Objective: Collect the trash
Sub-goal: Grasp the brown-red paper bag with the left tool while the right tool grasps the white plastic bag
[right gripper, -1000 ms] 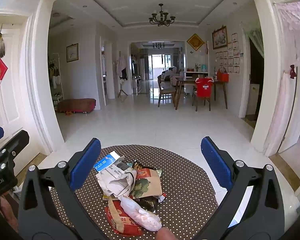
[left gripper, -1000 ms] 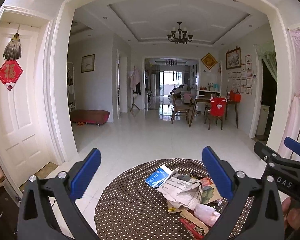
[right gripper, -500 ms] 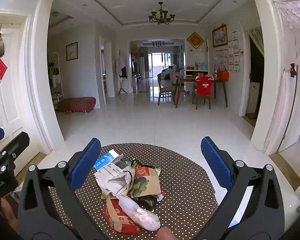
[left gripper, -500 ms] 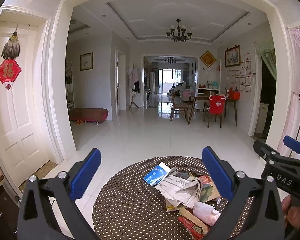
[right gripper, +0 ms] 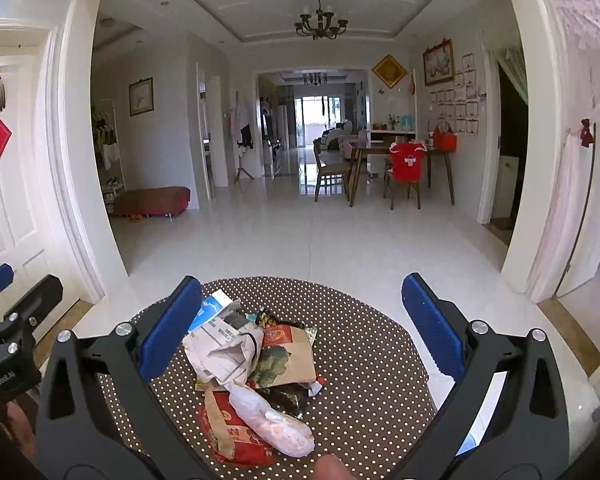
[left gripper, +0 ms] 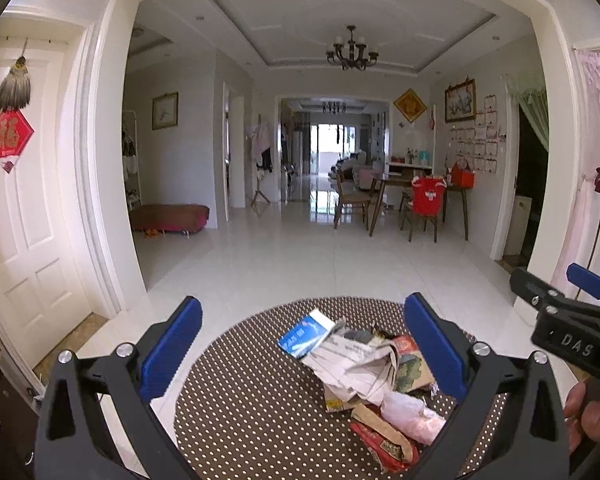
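A pile of trash lies on a round table with a brown polka-dot cloth (left gripper: pixel 252 408) (right gripper: pixel 372 368): crumpled newspaper (left gripper: pixel 352 368) (right gripper: pixel 220 348), a blue-and-white box (left gripper: pixel 304 334) (right gripper: pixel 210 312), a brown printed paper bag (right gripper: pixel 288 360), a red snack packet (right gripper: pixel 236 432) and a pale plastic bag (left gripper: pixel 412 416) (right gripper: pixel 272 420). My left gripper (left gripper: pixel 302 350) is open and empty above the table, left of the pile. My right gripper (right gripper: pixel 300 326) is open and empty above the pile. Each gripper shows at the other view's edge.
Beyond the table lies a white tiled floor (left gripper: pixel 300 256). A dining table with chairs (left gripper: pixel 404 204) stands at the far right. A low red bench (left gripper: pixel 168 218) sits at the left. A white door (left gripper: pixel 24 216) is close on the left, a curtained doorway (right gripper: pixel 576 160) on the right.
Both grippers have tilted down and edged slightly toward the table, so the pile sits a little higher in each view. Both stay open and empty.
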The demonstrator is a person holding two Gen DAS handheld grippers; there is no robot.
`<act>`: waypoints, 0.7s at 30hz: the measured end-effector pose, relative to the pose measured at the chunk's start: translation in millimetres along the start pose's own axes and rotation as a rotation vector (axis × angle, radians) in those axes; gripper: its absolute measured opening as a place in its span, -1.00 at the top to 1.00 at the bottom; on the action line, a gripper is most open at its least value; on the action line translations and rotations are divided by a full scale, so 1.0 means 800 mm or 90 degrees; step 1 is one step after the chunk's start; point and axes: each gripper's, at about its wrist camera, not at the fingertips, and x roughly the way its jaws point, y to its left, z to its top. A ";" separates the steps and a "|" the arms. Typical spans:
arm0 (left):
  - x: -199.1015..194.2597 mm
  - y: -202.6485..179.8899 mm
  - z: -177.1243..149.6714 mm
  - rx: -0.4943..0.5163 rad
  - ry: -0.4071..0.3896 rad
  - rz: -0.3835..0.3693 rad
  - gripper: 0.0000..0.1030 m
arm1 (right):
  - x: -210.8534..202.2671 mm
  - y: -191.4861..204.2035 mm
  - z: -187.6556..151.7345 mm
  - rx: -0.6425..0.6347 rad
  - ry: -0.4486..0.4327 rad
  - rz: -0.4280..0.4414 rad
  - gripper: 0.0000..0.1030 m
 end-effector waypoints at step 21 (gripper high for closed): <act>0.165 -0.070 -0.168 -0.034 0.344 -0.151 -0.92 | 0.056 -0.073 -0.091 0.014 0.201 -0.015 -0.91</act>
